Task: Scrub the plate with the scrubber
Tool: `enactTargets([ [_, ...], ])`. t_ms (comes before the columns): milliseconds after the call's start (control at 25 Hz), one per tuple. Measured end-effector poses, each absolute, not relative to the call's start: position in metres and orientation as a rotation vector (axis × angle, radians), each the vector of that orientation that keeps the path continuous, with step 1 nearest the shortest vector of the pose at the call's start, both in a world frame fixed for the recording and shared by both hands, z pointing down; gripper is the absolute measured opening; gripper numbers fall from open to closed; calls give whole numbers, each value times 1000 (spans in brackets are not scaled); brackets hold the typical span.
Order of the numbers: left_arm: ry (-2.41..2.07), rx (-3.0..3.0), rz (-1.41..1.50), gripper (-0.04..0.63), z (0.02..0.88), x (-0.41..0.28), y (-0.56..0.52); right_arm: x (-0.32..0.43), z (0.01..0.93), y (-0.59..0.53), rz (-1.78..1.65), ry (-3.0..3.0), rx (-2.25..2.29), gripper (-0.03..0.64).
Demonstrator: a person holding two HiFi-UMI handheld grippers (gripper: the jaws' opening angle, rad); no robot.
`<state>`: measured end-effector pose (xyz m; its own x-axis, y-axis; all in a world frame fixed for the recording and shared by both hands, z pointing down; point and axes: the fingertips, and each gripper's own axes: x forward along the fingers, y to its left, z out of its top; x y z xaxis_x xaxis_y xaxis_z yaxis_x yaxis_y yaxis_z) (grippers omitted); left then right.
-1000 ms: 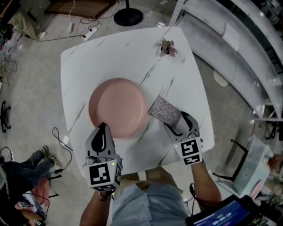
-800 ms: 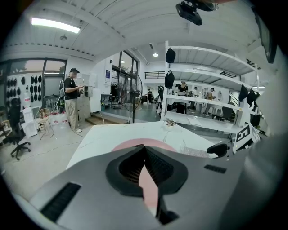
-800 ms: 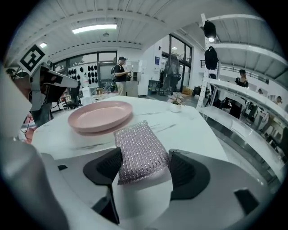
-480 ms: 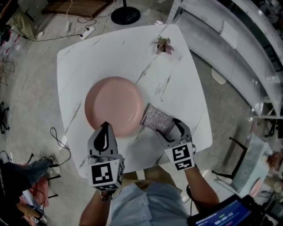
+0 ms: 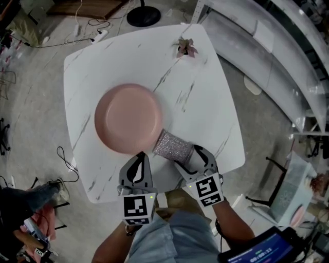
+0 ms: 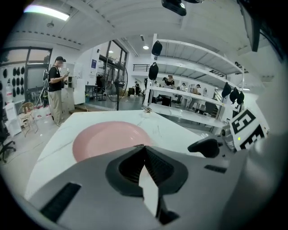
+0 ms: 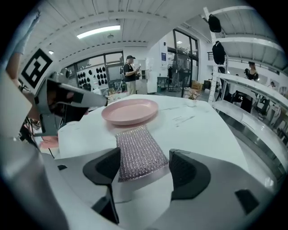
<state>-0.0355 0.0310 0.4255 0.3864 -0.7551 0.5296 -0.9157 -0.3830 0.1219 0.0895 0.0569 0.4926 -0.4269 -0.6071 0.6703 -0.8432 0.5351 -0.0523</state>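
Observation:
A round pink plate [image 5: 128, 119] lies on the white marble table [image 5: 205, 102], empty; both gripper views show it too, plate [image 6: 105, 137] and plate [image 7: 130, 111]. My right gripper [image 5: 189, 155] is shut on a silver mesh scrubber [image 5: 172, 146], whose free end reaches the plate's near right rim. In the right gripper view the scrubber [image 7: 138, 152] spans the gap between the jaws of that gripper [image 7: 144, 164]. My left gripper [image 5: 140, 155] hangs just short of the plate's near edge, its jaws pressed together on nothing, as the left gripper [image 6: 144, 150] shows in its own view.
A small dried plant [image 5: 185, 49] sits at the table's far edge. Cables and a power strip [image 5: 100, 36] lie on the floor beyond, with a black stand base [image 5: 144, 15]. Racks run along the right. People stand in the background.
The right gripper has carried the scrubber left, up to the plate's near rim. The left gripper has shifted right, closer to the right one.

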Motion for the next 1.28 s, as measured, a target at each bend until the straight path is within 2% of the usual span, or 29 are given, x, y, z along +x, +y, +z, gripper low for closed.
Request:
enactTargets([
  [320, -1318, 2222, 574, 6, 467, 4, 47, 112, 481, 40, 498, -2196, 1192, 350],
  [640, -1258, 2203, 673, 6, 502, 15, 46, 107, 491, 34, 513, -2210, 1040, 350],
  [920, -1265, 2249, 727, 5, 506, 17, 46, 98, 515, 46, 701, -2188, 779, 350],
  [1280, -1291, 2254, 750, 5, 507, 12, 50, 76, 520, 61, 861, -2112, 682, 331],
])
